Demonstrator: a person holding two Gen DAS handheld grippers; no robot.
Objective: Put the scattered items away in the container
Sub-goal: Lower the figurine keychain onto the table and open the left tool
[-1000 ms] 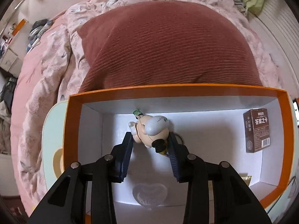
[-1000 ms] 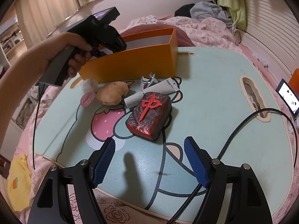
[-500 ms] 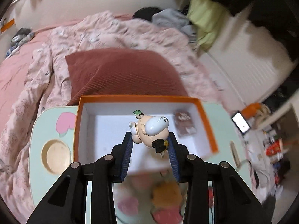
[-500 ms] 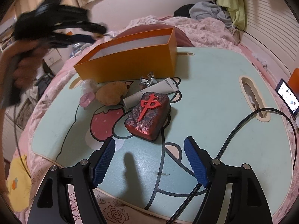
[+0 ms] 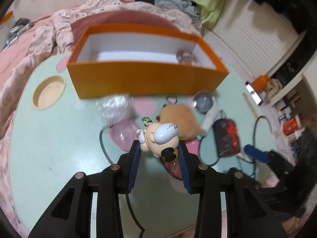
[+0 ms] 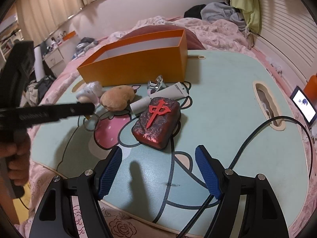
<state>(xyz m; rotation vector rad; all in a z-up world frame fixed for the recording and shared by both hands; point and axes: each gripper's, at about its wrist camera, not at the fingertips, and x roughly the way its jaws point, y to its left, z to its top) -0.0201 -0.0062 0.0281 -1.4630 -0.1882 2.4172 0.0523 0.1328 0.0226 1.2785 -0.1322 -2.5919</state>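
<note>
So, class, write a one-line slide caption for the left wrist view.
Left gripper holds a small figurine above the table, short of the orange box.

I see soft indoor light. My left view is smeared, the orange box (image 5: 146, 79) blurry. Edges bend, corners go dark.

The figurine (image 5: 158, 138) looks like smooth, glossy plastic, and the ribbed blue pads (image 5: 134, 162) beside it appear rubbery and matt. The orange box (image 6: 138, 67) is matt cardboard with a white paper-like lining. The mahjong-tile case (image 6: 157, 123) has a shiny, marbled red surface. The plush toy (image 6: 116, 98) is soft, fuzzy cloth. The tube (image 6: 160, 97) is matt white plastic. The worktop (image 6: 227, 103) has a smooth, faintly sheened printed surface.
</note>
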